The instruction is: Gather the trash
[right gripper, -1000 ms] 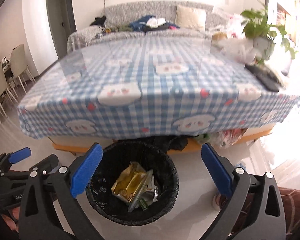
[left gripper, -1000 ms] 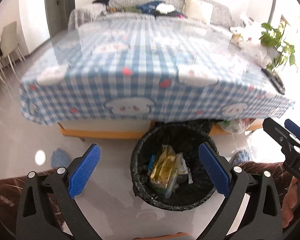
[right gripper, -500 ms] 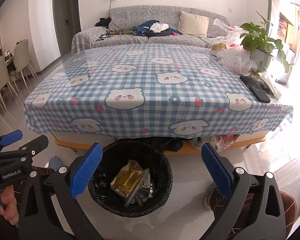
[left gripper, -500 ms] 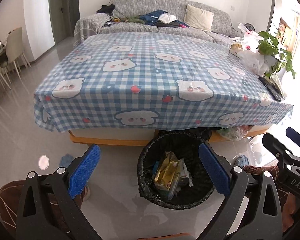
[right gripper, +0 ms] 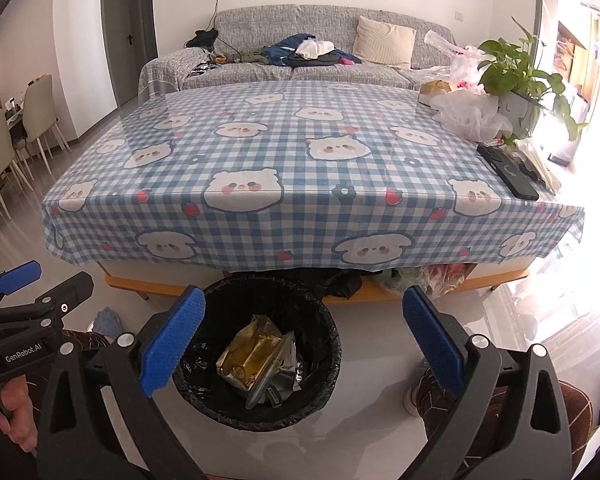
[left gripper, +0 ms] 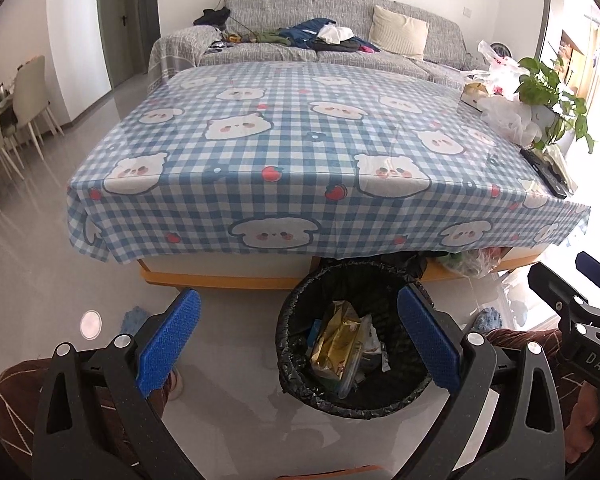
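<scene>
Trash (left gripper: 342, 344) sat in the black-lined bin (left gripper: 300, 380) on the floor, and that was where I found it in both views: a gold foil wrapper on top, with clear plastic and scraps under it. My left tool (left gripper: 298, 342) hung above the floor with its blue pads spread wide and nothing between them; the bin lay ahead of it and toward its right finger (left gripper: 428, 344), which overlapped the rim. My right tool (right gripper: 302, 338) was likewise spread and empty, with the bin ahead and nearer its left finger (right gripper: 172, 342).

Beyond both tools stood the bench (right gripper: 300, 168) under a blue checked cloth with bear faces, its near edge hanging just past the bin.

From the right view I could see the left tool's body off to the side, with a hand (right gripper: 14, 420) on its grip; from the left view the right tool's body (left gripper: 580, 320) showed at the far right instead. The right view gave me the black remote (right gripper: 508, 172) on the bench plainly, beside the white plastic bags (right gripper: 472, 114) and potted plant (right gripper: 516, 76); the left view showed it only edge-on.
</scene>
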Available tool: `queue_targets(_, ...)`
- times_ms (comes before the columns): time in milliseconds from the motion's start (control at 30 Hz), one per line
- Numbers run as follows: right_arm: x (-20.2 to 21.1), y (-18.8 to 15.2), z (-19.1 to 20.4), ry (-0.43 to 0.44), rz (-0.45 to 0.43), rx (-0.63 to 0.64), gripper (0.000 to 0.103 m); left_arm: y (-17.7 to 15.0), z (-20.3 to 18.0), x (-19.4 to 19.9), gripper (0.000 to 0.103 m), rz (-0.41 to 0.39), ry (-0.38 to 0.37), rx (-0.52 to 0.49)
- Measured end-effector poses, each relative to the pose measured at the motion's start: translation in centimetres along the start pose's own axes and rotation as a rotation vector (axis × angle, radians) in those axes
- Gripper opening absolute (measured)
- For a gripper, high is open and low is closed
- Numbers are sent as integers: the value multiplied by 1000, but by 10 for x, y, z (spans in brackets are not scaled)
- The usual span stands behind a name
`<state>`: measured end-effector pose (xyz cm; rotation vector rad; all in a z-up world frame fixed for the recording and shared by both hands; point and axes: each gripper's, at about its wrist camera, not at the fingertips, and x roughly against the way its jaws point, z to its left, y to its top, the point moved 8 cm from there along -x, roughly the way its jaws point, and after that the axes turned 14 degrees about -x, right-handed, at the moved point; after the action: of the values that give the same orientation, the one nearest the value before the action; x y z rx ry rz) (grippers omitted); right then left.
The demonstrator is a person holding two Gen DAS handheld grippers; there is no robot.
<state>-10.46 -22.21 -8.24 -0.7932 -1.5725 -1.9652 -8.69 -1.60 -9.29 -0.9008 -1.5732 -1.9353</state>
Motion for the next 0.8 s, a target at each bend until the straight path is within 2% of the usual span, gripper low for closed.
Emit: queue_targets(800,-2,-1,-3,2,5,-3,95,2,-3,2,97,-5,-3,-6)
